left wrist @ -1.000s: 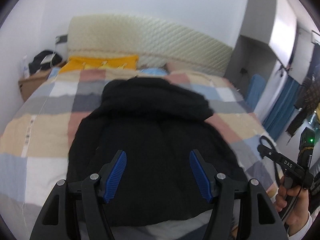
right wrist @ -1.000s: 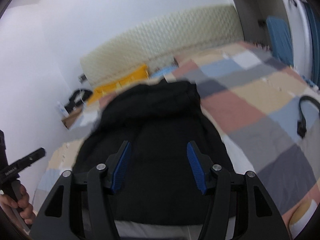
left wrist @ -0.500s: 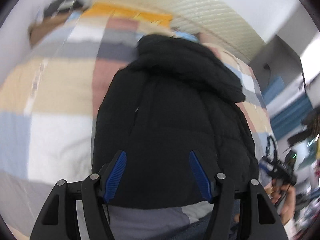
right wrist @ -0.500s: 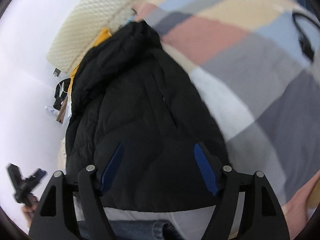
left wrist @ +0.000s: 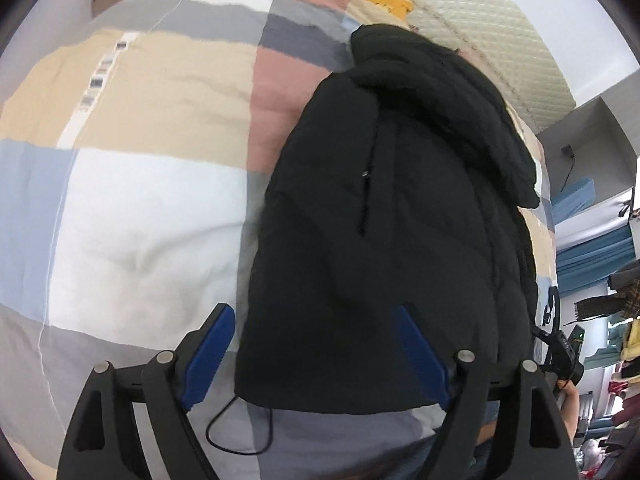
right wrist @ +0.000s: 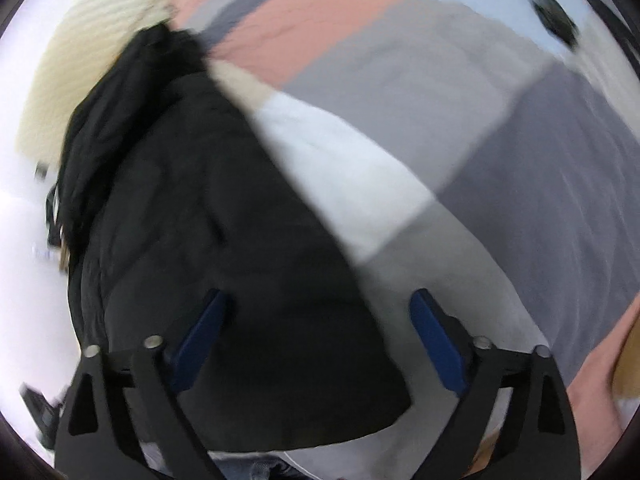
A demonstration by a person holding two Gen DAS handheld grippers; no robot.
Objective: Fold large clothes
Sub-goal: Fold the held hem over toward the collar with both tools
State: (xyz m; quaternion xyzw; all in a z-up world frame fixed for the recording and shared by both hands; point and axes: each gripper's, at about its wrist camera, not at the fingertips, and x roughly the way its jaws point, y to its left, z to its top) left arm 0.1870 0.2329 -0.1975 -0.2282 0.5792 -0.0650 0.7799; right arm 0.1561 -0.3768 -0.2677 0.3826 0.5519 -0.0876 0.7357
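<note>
Right wrist: blurred jacket (right wrist: 224,240), hem cut off.

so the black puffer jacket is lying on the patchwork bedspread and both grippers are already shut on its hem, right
Not quite. The black puffer jacket does lie on the patchwork bedspread, but the left gripper and right gripper are both open over its hem, as both wrist views show.

A black jacket (right wrist: 208,216) is seen spread on a patchwork bedcover (right wrist: 460,152), filling the left and centre of the blurred frame. The right tool (right wrist: 316,312) is held wide open at the bottom, its blue pads (right wrist: 436,336) apart over the jacket's lower right edge.
</note>
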